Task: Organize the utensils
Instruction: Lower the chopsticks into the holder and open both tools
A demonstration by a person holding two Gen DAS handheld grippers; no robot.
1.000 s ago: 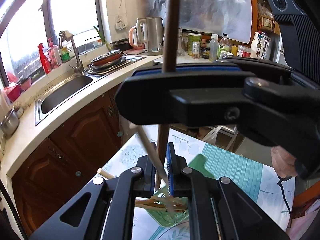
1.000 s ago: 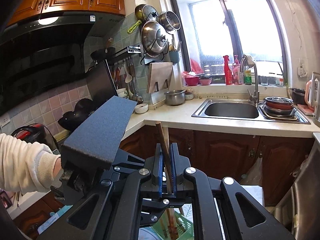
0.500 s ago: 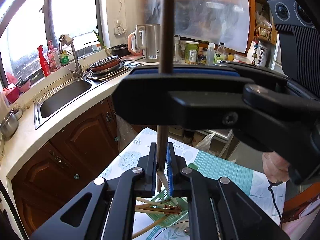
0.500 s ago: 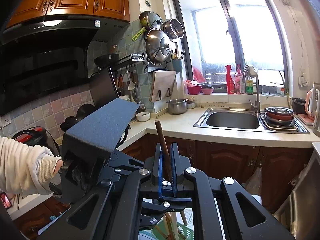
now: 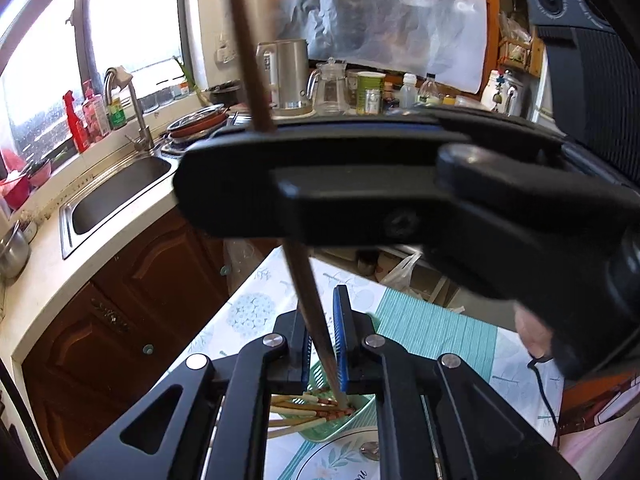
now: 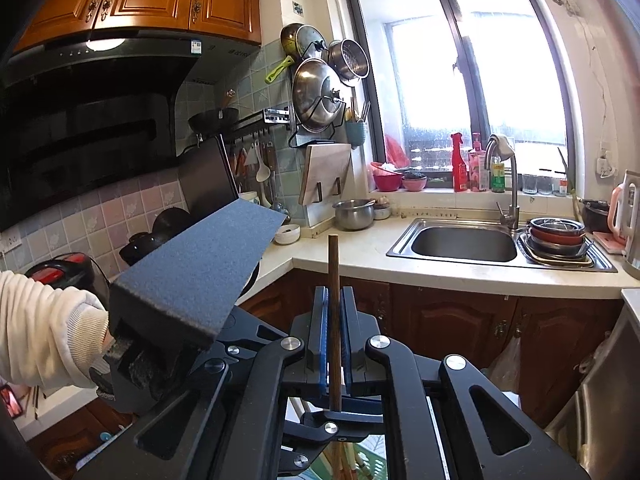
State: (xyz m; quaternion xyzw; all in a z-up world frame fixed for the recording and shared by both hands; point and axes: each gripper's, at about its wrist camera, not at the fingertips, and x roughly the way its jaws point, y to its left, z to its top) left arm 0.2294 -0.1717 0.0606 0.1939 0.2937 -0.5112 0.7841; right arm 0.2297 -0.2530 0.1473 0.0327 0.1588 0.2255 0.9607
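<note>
A kitchen scene, described outward from a green basket point(image 5: 320, 432) that sits on a surface point(image 5: 256, 308) covered with a leaf-patterned cloth.

To the left of the basket, beyond dark wooden cupboards, a pale worktop carries a steel sink point(image 5: 116, 196) with a tall tap. In the right wrist view, a cream knitted sleeve point(image 6: 44, 328) shows at the left edge, behind the dark block of the other tool.

In the basket lies a loose pile of pale chopsticks point(image 5: 308, 410) with red-patterned ends. Directly above the basket is the left gripper point(image 5: 324, 332). Its blue-padded jaws are nearly together and just easing apart, with a dark brown chopstick point(image 5: 310, 304) between them. That chopstick leans up and to the left from the basket. It is not clear whether its lower tip touches the pile.

Higher over the basket, the right gripper point(image 6: 334, 332) has its jaws pinching the same dark brown chopstick point(image 6: 334, 320), which stands almost upright there, its blunt top level with the worktop edge behind.

To the right of the basket a teal striped mat point(image 5: 436, 332) lies on the cloth, and part of a hand point(image 5: 532, 336) shows beyond it.
</note>
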